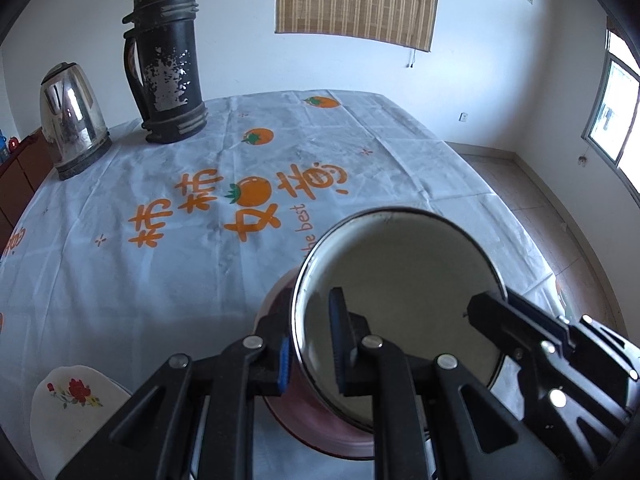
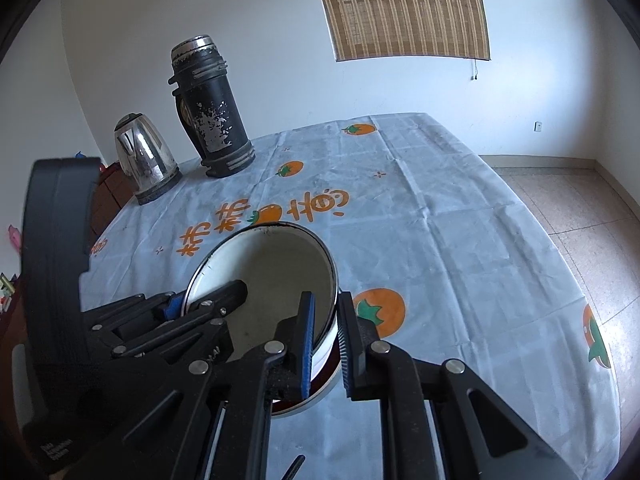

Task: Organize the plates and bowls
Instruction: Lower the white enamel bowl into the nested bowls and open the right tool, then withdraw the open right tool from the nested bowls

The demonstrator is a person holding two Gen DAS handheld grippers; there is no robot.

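Note:
A white enamel bowl (image 1: 404, 292) with a dark metal rim is held between both grippers above the table. My left gripper (image 1: 310, 344) is shut on the bowl's left rim, one finger inside and one outside. My right gripper (image 2: 326, 340) is shut on the bowl's (image 2: 276, 276) right rim the same way; it also shows in the left wrist view (image 1: 520, 328). Directly beneath the bowl sits a dish (image 1: 316, 428) with a reddish side; whether they touch I cannot tell. A white plate with a red flower pattern (image 1: 72, 396) lies at the near left.
A worn black thermos (image 1: 168, 56) and a steel kettle (image 1: 74, 120) stand at the far left of the table. The table carries a white cloth with orange fruit prints (image 1: 248, 192). The tiled floor (image 2: 580, 216) lies beyond the right edge.

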